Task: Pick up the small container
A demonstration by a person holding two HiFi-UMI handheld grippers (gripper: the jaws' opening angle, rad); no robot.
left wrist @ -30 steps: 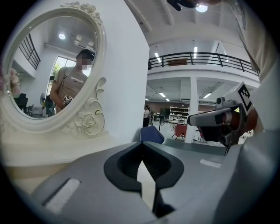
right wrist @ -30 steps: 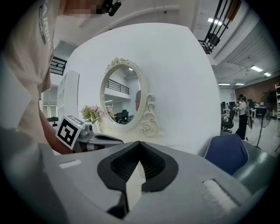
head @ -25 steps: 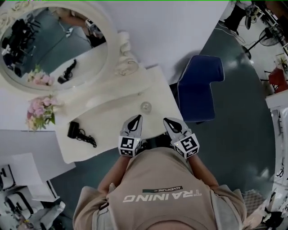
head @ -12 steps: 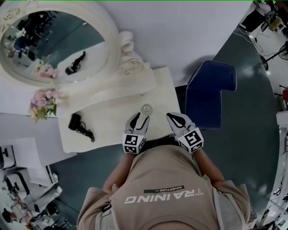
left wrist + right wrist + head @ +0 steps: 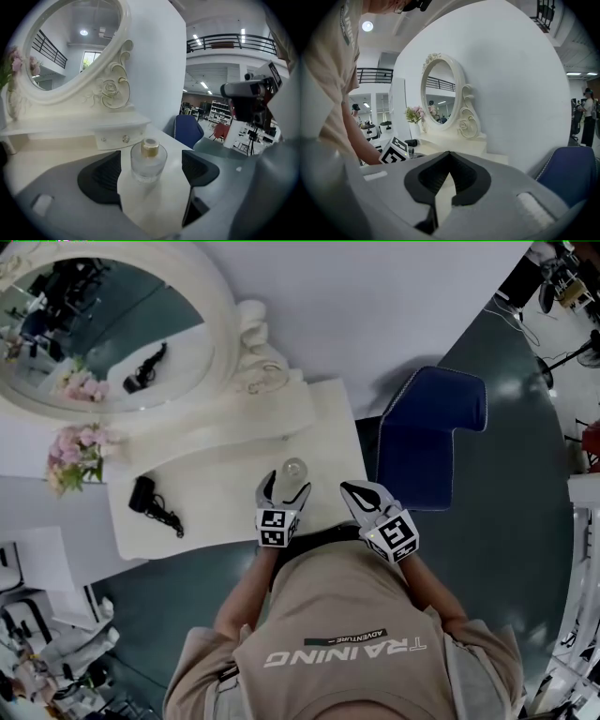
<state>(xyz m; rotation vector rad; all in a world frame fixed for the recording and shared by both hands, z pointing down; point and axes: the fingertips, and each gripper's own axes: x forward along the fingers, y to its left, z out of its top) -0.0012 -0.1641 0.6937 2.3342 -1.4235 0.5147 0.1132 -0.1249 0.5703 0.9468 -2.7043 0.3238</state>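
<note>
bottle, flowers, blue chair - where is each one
bottle (image 5: 148,164): left gripper view, on its glass body.
flowers (image 5: 80,441): head view, on the pink blooms.
blue chair (image 5: 422,446): head view, on its blue padding.

Brightness: head view dim and grey; both gripper views brighter.
Source: ceiling lamps (image 5: 367,26) overhead.
Glare: pale patches on the shiny floor (image 5: 514,388).
Distortion: strong fisheye bending, black corners.
Focus: nearest parts soft.

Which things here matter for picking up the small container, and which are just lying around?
Job: small container; left gripper, jaws opening with the container between them.
Lying about: black hair dryer, pink flowers, oval mirror, blue chair.
</note>
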